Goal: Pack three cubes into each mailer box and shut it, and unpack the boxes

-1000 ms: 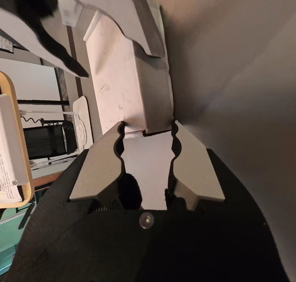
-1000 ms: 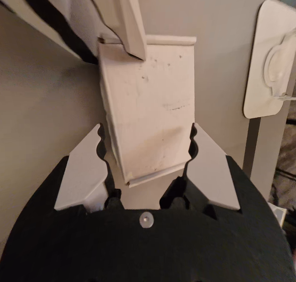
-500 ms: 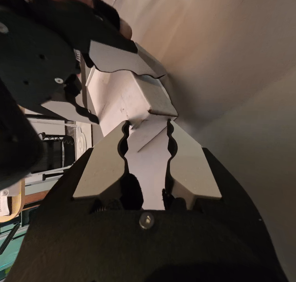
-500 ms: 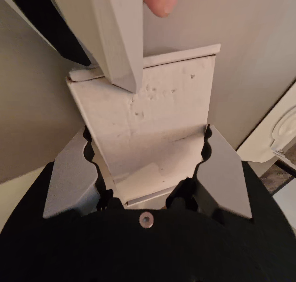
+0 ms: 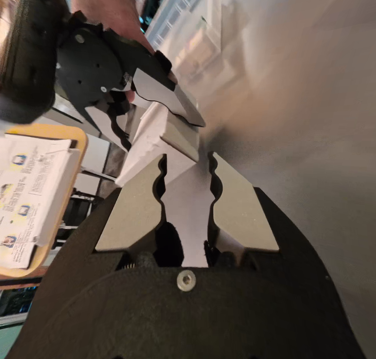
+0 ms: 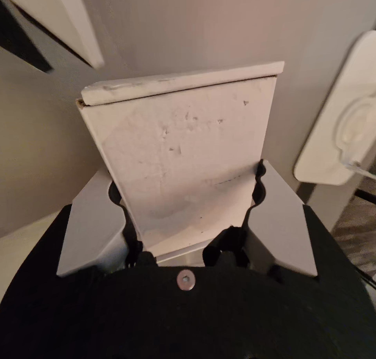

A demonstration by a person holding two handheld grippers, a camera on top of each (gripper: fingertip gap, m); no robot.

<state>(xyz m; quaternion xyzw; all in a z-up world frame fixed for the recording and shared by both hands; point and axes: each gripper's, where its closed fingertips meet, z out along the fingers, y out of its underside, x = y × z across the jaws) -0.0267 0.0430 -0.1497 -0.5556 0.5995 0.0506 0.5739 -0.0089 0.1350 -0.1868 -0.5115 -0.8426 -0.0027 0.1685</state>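
Between the two tools on the grey bench sits one white mailer box, lid down and its top face scuffed and dented. From the left wrist view, a yellow-rimmed tray carrying printed sheets stands at the far left, off the bench. Next to it, farther off, the right tool appears, gripped by a person's hand; its upper finger lies against the top of the box and its lower finger is on the box's other side. The left tool is in the foreground, jaws apart with nothing between them, its tips just short of the near corner of the box and not visibly touching it. From the right wrist view, a finger of the left tool shows at the upper left, clear of the box. The right tool straddles the near end of the box, one finger on each side; the left finger presses against the box's side and the right finger meets its edge, so the tool is clamped across the box's width. A white rounded slab with a raised round fitting lies at the right, apart from the box. No cubes are visible.
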